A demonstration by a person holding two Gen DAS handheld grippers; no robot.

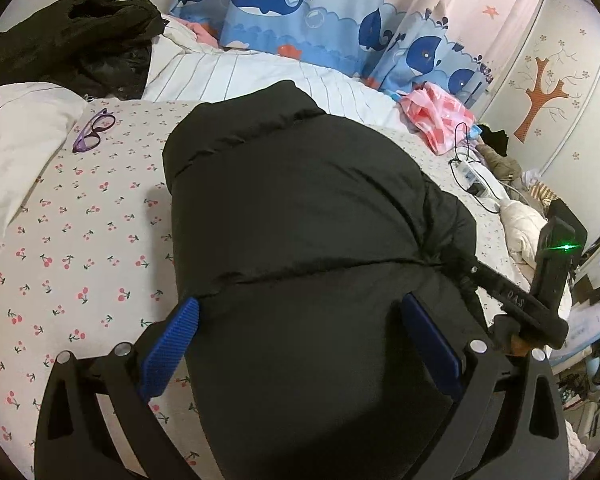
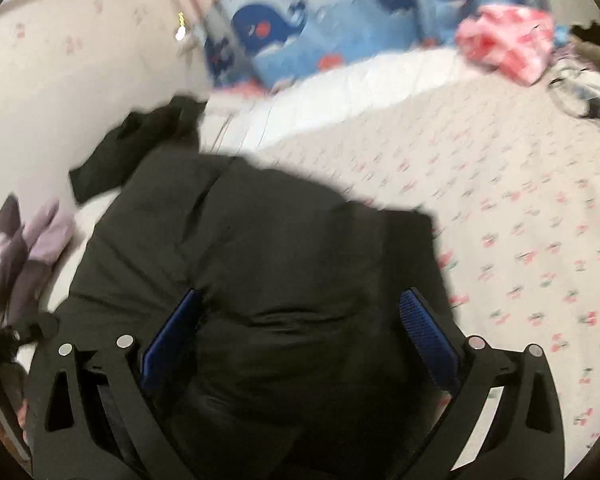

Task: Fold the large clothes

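A black puffer jacket (image 1: 300, 216) lies bundled on a cherry-print bed sheet (image 1: 80, 240). My left gripper (image 1: 300, 312) is open, its blue pads (image 1: 168, 344) wide apart on either side of the jacket's near end. The other gripper (image 1: 556, 264) shows at the jacket's right edge in this view. In the blurred right wrist view my right gripper (image 2: 300, 312) is open too, its blue pads (image 2: 428, 332) straddling the jacket (image 2: 260, 248). I cannot tell whether the pads touch the fabric.
Purple glasses (image 1: 94, 130) lie on the sheet at left. A second dark garment (image 1: 84, 36) is heaped at the back left. A pink patterned bag (image 1: 436, 118), a power strip with cables (image 1: 476, 176) and a whale-print curtain (image 1: 300, 8) are at the far side. A lilac garment (image 2: 32, 248) lies at left.
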